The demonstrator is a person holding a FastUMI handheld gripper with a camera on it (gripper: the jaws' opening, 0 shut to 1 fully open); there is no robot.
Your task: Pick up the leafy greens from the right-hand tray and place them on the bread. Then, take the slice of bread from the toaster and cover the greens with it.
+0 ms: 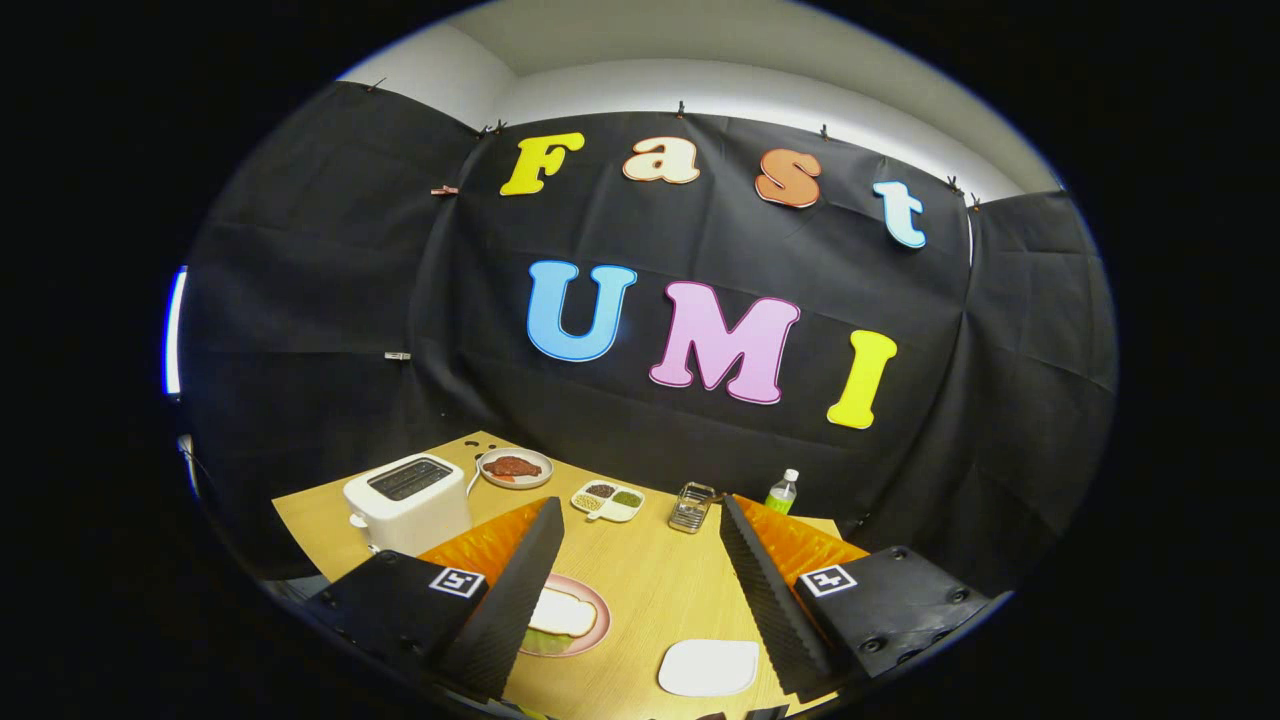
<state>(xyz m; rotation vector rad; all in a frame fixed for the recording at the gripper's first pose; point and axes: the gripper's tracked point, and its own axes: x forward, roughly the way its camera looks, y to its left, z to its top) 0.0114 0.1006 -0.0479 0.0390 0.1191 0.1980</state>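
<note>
In the gripper view the gripper (pixel 640 590) hangs spread wide over a light wooden table (pixel 650 580) and grips nothing, its two ridged fingers (pixel 520 590) parted. Between them, by the left finger, a round pink plate (pixel 597 612) holds one slice of bread (pixel 562 612) with leafy greens (pixel 545 642) at its near edge, and a flat white tray (pixel 709 667) lies bare by the right finger. Beyond the fingers stand one boxy white toaster (pixel 408 503), one round plate of reddish food (pixel 515 467), one white divided dish (pixel 607 500) with three fillings, one small metal basket (pixel 691 506) and one clear bottle (pixel 782 492).
</note>
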